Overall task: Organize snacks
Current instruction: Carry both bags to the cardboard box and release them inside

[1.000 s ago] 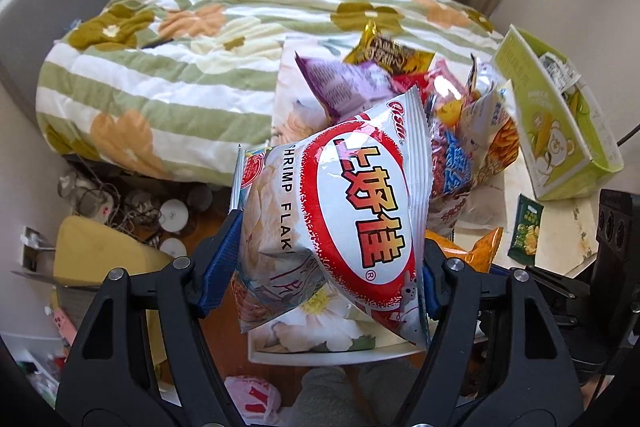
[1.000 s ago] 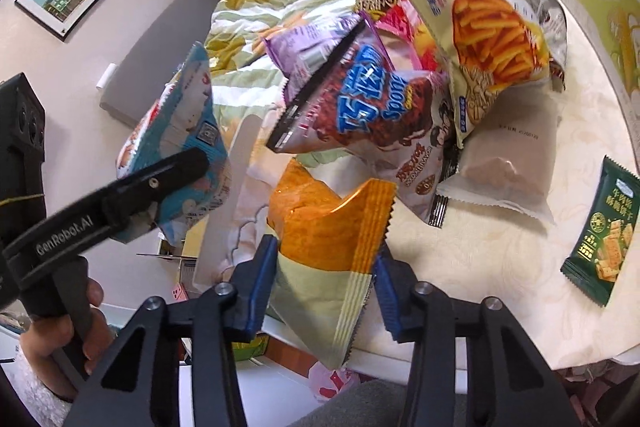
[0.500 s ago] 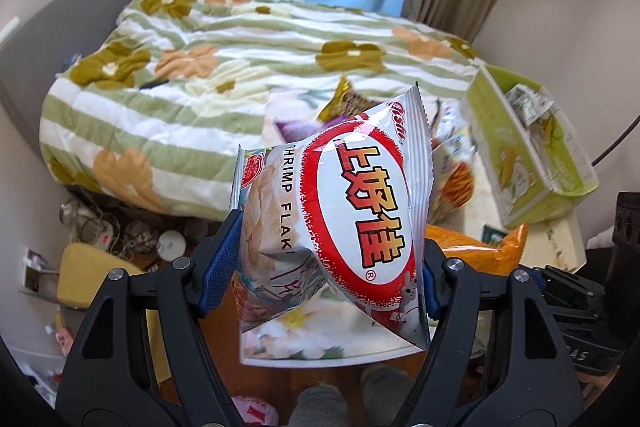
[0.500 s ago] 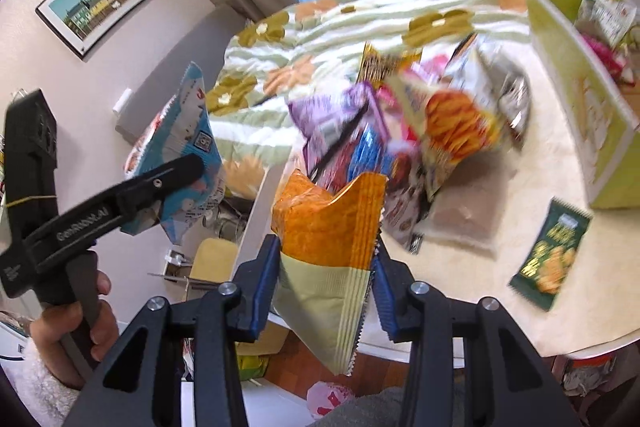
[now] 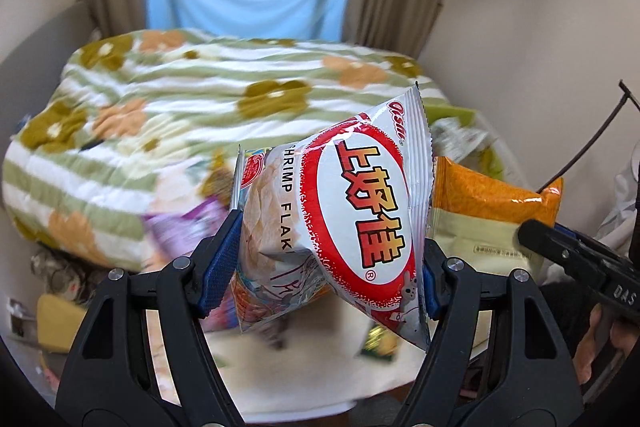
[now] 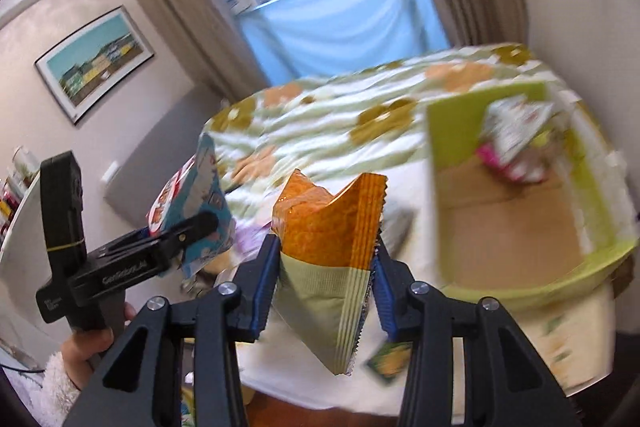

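Note:
My left gripper (image 5: 326, 263) is shut on a white and red shrimp flakes bag (image 5: 348, 211), held up in the air above the table. The bag also shows in the right wrist view (image 6: 192, 203), at the left, with the left gripper (image 6: 188, 227) clamped on it. My right gripper (image 6: 324, 275) is shut on an orange and pale green snack bag (image 6: 332, 247); this bag also shows in the left wrist view (image 5: 488, 211). A green cardboard box (image 6: 516, 291) with a brown floor stands on the table at the right, below and right of the orange bag. It holds a white and pink packet (image 6: 516, 139).
A bed with a striped flower quilt (image 5: 180, 115) lies behind the white table (image 6: 304, 379). A small dark green packet (image 6: 388, 363) lies on the table near its front edge. Blurred purple snack bags (image 5: 184, 227) lie at the table's left. Curtains and a window are behind.
Both grippers have risen with their bags still held. The views have tilted up toward the window, and the right gripper has swung toward the green box, whose inside now shows.

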A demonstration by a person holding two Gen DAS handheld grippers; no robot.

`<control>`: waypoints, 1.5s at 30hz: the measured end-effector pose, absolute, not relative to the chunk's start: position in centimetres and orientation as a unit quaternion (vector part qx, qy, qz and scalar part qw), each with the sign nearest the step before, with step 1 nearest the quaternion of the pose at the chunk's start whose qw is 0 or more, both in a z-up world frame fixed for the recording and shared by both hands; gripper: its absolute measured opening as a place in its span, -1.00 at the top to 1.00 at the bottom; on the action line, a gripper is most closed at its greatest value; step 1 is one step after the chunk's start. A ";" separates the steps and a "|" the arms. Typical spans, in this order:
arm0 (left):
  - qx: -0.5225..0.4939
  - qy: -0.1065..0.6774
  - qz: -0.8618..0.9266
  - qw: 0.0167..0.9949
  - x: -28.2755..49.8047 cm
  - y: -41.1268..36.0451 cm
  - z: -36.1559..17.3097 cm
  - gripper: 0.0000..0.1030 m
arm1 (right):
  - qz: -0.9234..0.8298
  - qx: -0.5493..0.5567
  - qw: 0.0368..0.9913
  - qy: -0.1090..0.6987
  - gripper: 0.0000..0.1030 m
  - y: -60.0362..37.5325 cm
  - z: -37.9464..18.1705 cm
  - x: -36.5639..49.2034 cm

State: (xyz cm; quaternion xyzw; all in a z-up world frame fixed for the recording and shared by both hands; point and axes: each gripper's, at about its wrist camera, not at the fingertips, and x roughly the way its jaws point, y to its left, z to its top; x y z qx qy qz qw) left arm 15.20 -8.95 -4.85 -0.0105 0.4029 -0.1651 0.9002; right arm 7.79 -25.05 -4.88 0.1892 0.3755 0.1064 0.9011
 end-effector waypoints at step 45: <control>0.016 0.485 -0.160 0.860 22.6 -26.7 -11.2 -0.99 | -0.004 0.227 0.865 0.448 -0.98 -45.2 -11.1 16.7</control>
